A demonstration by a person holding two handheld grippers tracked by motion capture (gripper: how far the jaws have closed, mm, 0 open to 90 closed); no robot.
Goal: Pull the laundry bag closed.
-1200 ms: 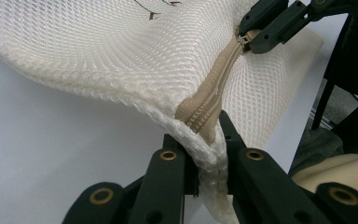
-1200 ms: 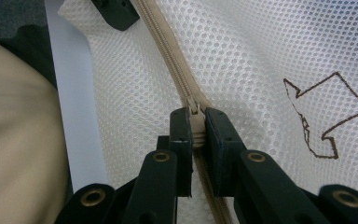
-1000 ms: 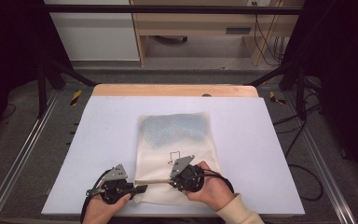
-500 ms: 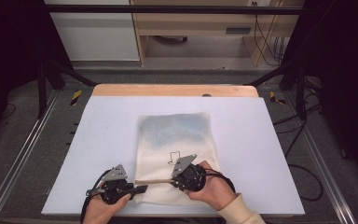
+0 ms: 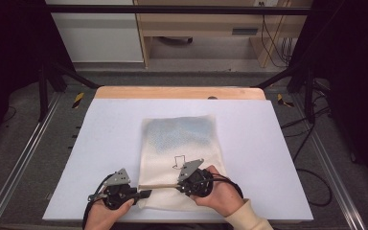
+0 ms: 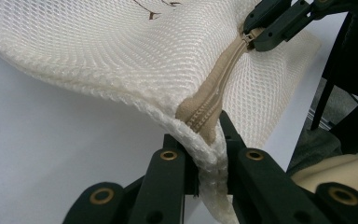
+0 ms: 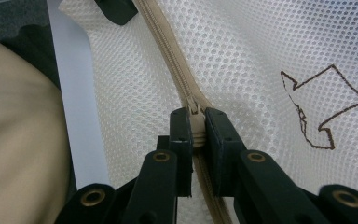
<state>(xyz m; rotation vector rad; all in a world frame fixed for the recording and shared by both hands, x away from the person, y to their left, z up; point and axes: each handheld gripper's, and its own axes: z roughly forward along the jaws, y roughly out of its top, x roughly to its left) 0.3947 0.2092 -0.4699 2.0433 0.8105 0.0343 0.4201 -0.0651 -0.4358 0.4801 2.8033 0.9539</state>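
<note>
A cream mesh bag (image 5: 184, 143) lies flat on the white table (image 5: 100, 143), with something blue showing through its far half. A tan zipper (image 5: 159, 186) runs along its near edge. My left gripper (image 5: 145, 194) is shut on the bag's near-left corner at the zipper's end (image 6: 204, 122), which it lifts slightly. My right gripper (image 5: 179, 184) is shut on the zipper pull (image 7: 196, 122), partway along the zipper (image 7: 168, 51). In the left gripper view the right gripper (image 6: 261, 32) pinches the pull farther along the zipper (image 6: 221, 79). A brown arrow print (image 7: 324, 107) marks the mesh.
The table has a wooden strip (image 5: 179, 92) along its far edge. Metal frame rails (image 5: 24, 158) run down both sides. A sleeve (image 7: 18, 140) lies close to the right gripper.
</note>
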